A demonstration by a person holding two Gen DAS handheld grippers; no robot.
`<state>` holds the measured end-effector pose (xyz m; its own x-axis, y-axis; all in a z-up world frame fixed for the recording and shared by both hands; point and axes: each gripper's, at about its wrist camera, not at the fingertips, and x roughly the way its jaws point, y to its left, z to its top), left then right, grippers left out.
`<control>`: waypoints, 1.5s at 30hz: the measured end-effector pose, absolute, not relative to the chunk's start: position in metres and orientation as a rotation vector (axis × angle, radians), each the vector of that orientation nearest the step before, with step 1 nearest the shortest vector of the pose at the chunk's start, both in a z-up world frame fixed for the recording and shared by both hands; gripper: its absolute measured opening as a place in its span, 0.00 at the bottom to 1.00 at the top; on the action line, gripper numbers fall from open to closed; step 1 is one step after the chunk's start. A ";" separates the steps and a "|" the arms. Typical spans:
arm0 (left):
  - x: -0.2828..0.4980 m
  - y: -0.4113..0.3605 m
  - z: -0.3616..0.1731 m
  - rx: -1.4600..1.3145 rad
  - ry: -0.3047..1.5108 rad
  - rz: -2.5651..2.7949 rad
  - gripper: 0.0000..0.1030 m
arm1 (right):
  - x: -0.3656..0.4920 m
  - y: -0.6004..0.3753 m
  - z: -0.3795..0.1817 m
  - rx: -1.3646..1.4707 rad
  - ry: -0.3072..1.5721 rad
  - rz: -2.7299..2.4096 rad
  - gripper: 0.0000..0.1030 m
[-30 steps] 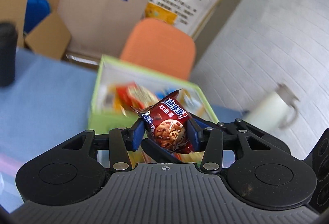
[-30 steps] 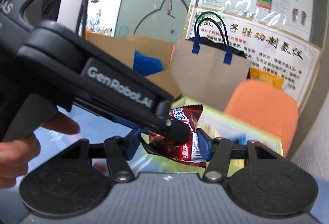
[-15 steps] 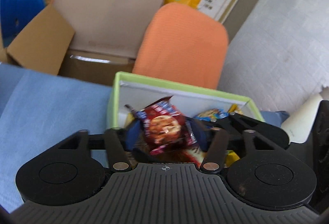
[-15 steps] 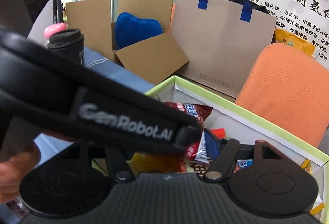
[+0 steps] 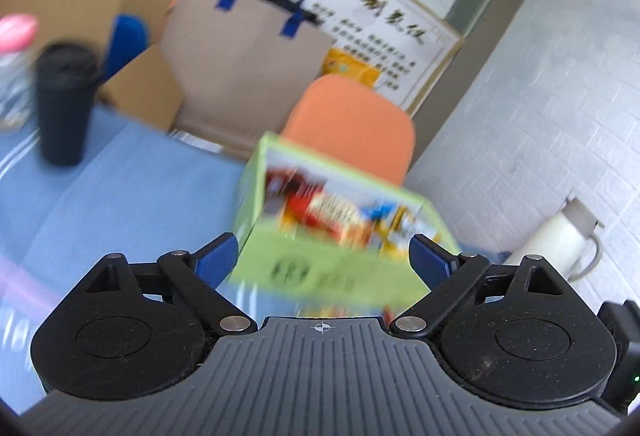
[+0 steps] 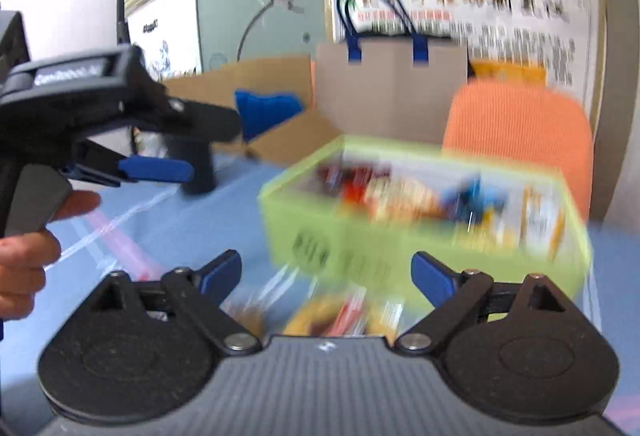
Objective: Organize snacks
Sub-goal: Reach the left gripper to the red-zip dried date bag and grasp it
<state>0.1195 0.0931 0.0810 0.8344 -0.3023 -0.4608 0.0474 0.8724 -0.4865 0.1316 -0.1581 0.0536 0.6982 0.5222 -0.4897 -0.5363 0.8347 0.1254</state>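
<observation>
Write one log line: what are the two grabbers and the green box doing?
left gripper: opening, nothing between | right gripper: opening, nothing between | green box: on blue table, snacks inside

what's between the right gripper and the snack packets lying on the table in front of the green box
Nothing visible. The right gripper has its jaws opening with nothing between them, and the loose snack packets lie on the blue tablecloth just ahead of it, before the green box. The left gripper hangs off to the side.
</observation>
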 end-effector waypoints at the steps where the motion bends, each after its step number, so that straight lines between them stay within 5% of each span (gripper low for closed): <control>1: 0.103 0.094 0.075 -0.488 0.567 -0.173 0.79 | 0.121 -0.158 0.047 -0.022 0.563 0.597 0.90; 11: 0.060 0.136 0.045 -0.564 0.682 0.015 0.81 | 0.062 -0.108 0.025 -0.121 0.633 0.757 0.90; 25: 0.012 0.211 0.010 -0.741 0.669 0.172 0.81 | 0.161 0.002 0.017 -0.214 0.759 1.066 0.90; 45: 0.030 0.120 0.016 -0.599 0.795 -0.045 0.81 | 0.032 -0.073 0.012 -0.002 0.755 0.837 0.90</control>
<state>0.0302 0.1196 0.0158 0.7084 -0.2573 -0.6572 -0.1807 0.8340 -0.5213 0.0320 -0.0734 0.0124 0.4295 0.6701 -0.6054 -0.6713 0.6853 0.2824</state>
